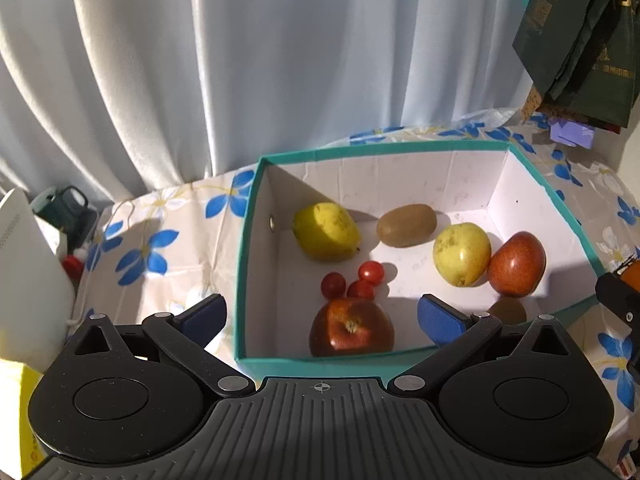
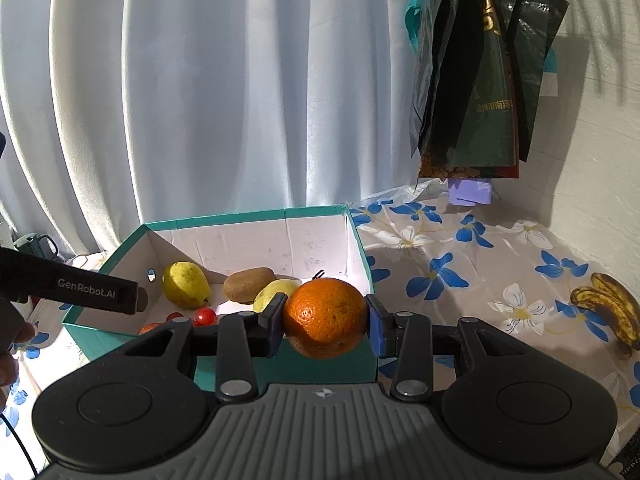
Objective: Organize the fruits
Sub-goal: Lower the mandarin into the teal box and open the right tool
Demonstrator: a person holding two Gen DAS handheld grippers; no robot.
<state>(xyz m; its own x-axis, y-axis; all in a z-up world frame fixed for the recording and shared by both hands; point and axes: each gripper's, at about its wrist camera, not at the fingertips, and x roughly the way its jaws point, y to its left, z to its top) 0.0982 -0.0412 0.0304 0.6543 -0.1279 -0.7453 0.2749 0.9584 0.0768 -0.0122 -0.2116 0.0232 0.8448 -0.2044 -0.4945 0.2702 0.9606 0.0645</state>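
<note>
Pale curtain (image 1: 240,60) hangs behind the table, dark green bags (image 2: 480,92) dangle at the right, and a purple block (image 2: 470,192) sits under them on the flowered tablecloth (image 2: 460,264). A bunch of browning bananas (image 2: 612,312) lies well off to the right of the box, near the wall. A dark green mug (image 1: 66,204) stands off the table's left end.

Teal box (image 1: 248,264), white inside, sits mid-table w/ its near wall between both tongs and the fruit. Inside: a yellow pear (image 1: 326,232) at back left, a brown kiwi (image 1: 406,225) beside it, a second pear (image 1: 462,254) touching a red apple (image 1: 516,264) at the right, three cherry tomatoes (image 1: 360,280) bunched in the middle, and another red apple (image 1: 352,330) against the near wall, stem up.

Left gripper (image 1: 320,316) hangs over the box's near edge, blue pads spread as wide as they go, nothing btwn them.

Right gripper (image 2: 326,320) is clamped on an orange (image 2: 324,318), pads pressing both sides. The orange is bright, pitted, half in shadow, held in the air just in front of the box's near right corner.
</note>
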